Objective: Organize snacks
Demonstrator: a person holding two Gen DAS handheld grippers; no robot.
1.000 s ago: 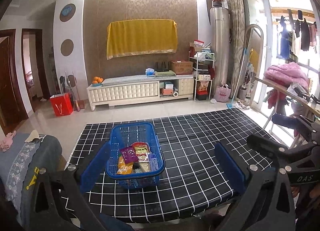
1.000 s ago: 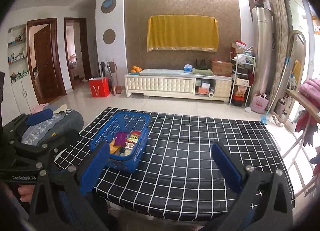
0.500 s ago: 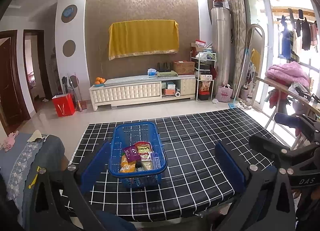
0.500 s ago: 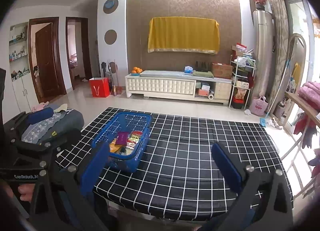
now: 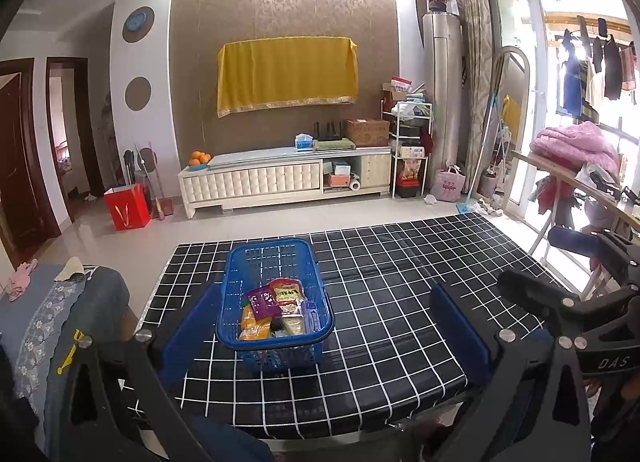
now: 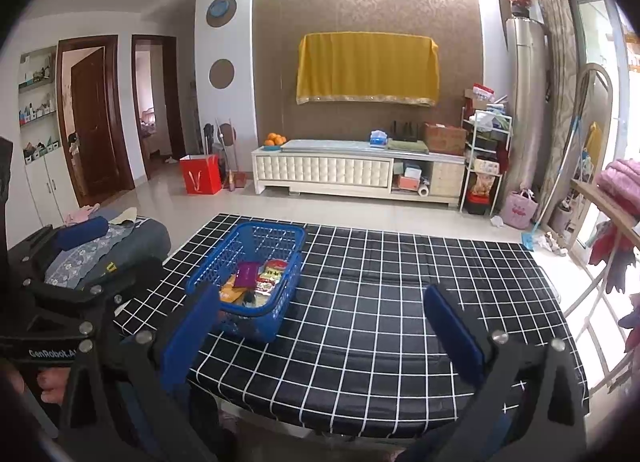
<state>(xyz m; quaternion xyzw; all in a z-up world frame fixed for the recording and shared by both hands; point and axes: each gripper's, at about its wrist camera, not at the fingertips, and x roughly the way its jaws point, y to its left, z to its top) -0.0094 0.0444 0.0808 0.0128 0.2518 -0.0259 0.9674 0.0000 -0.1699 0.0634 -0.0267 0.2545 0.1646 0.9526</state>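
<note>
A: Left wrist view: blue basket (image 5: 276,302) sits on the black checked tabletop (image 5: 380,302), left of centre, near the front edge. Snack packets (image 5: 276,312) are heaped in its near end: a purple one, a red one, orange ones. I can't make out how many.

B: Grippers?

A: Left gripper (image 5: 324,326) has its jaws spread wide, nothing between them, hovering short of the basket. Right gripper (image 6: 324,326) is the same, jaws wide apart and empty, basket off to its left.

B: Risks?

A: I'd say the packets are loose and slick. If I pinch the top one by a corner it could slip, or drag its neighbour out with it. The mesh basket looks light, so a finger catching the rim could push it toward the table edge. The basket walls also crowd a wide-open jaw.

B: Anything around?

A: Rest of the tabletop is bare, so there's room to lay things out. Folded clothes (image 5: 52,302) sit just beside the table's left side. Other gripper (image 5: 580,302) is close on my right, so the two could bump. Cream cabinet (image 5: 280,177) is well behind and doesn't matter.
</note>
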